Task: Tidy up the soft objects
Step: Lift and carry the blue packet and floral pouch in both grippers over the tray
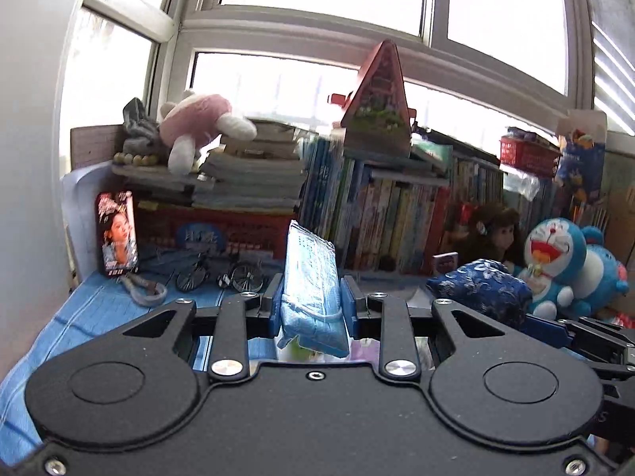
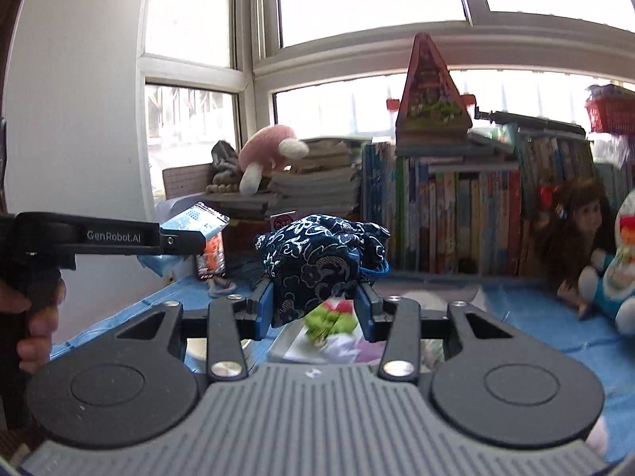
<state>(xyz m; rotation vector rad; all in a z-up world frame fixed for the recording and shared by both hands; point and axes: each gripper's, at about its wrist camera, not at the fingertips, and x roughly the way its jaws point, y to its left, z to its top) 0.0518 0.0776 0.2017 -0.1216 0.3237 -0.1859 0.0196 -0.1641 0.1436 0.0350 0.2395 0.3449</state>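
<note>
holding two soft items aloft over blue cloth (image 1: 87, 309). left gripper (image 1: 311, 301) clamped on pale blue tissue pack (image 1: 311, 277), pack upright, tail drooping below pads. right gripper (image 2: 315, 301) pinching navy floral pouch (image 2: 321, 261) by lower part, bulk bulging above jaws. risk: pouch top-heavy, could slump out on fast swing; pack film slick, may slide. beyond: doraemon plush (image 1: 555, 265), doll (image 2: 579, 218), book row (image 1: 397, 198), pink plush (image 1: 198, 123) on stack.

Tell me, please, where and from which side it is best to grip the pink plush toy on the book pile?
Likely its round pink body, approached from the front: it is the thickest soft part and faces the grippers, while the white limbs dangle thin and the books block access from below.
</note>
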